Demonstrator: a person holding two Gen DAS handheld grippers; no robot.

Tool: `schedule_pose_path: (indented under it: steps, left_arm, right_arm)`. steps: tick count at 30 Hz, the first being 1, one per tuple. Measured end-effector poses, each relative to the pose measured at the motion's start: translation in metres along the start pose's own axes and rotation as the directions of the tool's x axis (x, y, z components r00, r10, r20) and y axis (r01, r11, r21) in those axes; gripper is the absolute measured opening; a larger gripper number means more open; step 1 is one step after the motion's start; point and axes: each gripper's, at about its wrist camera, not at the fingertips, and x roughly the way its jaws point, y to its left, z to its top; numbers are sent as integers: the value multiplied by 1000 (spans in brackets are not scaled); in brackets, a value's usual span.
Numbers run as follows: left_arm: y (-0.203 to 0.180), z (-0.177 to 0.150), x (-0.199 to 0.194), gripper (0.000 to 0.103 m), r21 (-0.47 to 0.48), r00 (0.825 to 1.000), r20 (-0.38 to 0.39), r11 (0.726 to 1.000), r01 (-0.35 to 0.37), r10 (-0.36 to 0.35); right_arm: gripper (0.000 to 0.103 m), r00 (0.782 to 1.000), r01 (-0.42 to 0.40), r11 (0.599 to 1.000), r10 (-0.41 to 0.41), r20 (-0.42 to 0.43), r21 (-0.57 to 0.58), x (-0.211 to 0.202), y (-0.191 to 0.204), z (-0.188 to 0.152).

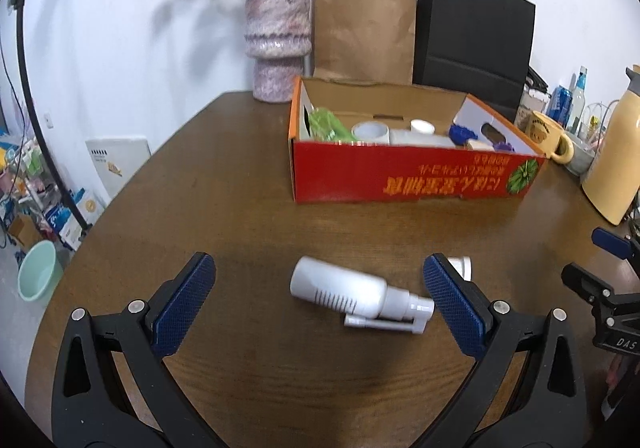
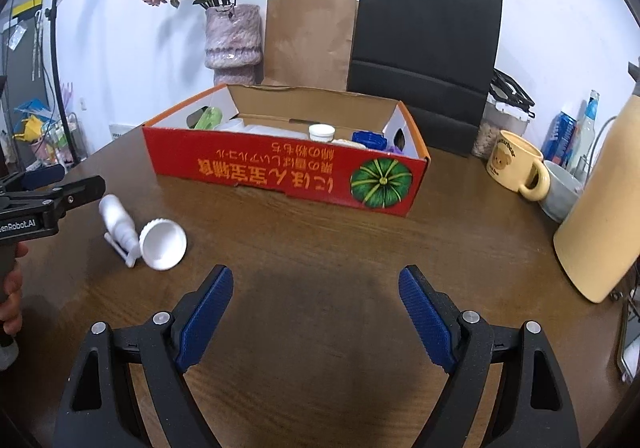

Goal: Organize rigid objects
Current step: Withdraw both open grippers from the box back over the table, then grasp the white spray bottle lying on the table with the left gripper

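Lying before the red box, a white spray bottle sits between the wide-spread left gripper; only the right gripper, equally wide and empty, shows the white cap whole.

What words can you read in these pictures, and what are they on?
"enRobot.AI", its start cut off: left gripper body.
"DAS": right gripper body.
Orange writing on the red box: upside down, not readable.
Writing on the yellow mug: too blurred.

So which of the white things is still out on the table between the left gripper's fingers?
The white spray bottle, lying on its side; the white cap lies beside it, outside the fingers.
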Motion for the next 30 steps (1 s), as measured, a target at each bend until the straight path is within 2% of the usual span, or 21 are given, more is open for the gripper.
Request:
schedule_pose_path:
  steps: [12,21,30]
  left_arm:
    - [-21,-16,15,103,108,994,-104,993,47,-36]
    - [-30,-15,31,103,205,990,-140,978,49,-20]
    - [-25,-8,47,103,202,981,-186,975,91,-53]
  right_arm:
    - [89,999,1,999,0,-33,38,-3,-3,-14]
    - [89,998,-17,998,20,-58,58,3,-7,-15]
    - [89,996,-16,998,21,-88,67,8,-8,-15]
